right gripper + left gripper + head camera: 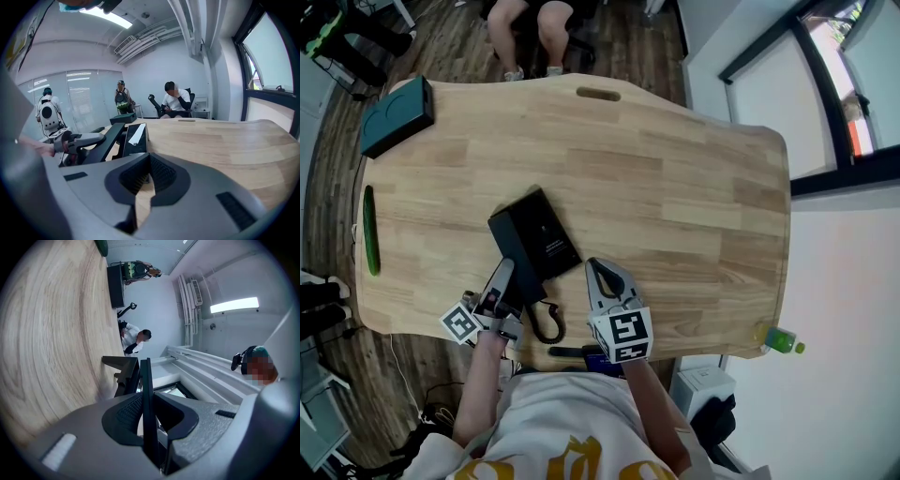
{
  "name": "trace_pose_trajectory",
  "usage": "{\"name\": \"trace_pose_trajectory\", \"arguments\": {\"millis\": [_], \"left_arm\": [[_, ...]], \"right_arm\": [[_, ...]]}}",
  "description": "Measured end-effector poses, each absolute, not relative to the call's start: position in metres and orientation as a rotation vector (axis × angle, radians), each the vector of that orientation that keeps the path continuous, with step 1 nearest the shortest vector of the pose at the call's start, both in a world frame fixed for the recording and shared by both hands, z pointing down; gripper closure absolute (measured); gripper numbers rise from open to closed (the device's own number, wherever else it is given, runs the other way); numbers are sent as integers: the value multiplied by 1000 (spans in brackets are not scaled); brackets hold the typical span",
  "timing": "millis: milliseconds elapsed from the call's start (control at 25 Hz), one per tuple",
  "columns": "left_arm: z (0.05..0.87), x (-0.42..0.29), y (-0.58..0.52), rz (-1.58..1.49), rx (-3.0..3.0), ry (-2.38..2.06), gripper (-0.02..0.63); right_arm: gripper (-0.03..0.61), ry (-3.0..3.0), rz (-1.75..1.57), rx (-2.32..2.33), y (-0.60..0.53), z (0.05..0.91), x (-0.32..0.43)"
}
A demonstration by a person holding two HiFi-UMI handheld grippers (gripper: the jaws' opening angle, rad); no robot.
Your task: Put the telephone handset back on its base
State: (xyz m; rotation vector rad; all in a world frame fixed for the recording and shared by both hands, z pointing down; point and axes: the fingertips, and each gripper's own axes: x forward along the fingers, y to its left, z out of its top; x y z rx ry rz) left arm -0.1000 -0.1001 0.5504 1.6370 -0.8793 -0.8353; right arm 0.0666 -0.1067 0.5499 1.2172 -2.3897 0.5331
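Observation:
The black telephone base lies on the wooden table, near its front edge. The black handset runs along the base's left side, and its coiled cord loops toward me. My left gripper is shut on the handset's near end. In the left gripper view the handset shows as a thin dark edge between the jaws. In the right gripper view the handset slants beside the base. Whether it is seated I cannot tell. My right gripper hovers just right of the base, shut and holding nothing.
A teal case sits at the table's far left corner. A long green object lies by the left edge. A green bottle stands off the near right corner. A person sits at the far side.

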Motion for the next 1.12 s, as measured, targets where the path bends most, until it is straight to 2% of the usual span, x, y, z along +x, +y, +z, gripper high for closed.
{"name": "trace_pose_trajectory", "arguments": {"millis": [640, 1120], "left_arm": [[563, -97, -109, -831, 1603, -886, 540], [568, -90, -111, -689, 1669, -915, 540]], "right_arm": [[574, -2370, 548, 1223, -115, 556, 72], [574, -2366, 558, 1227, -116, 558, 72]]}}
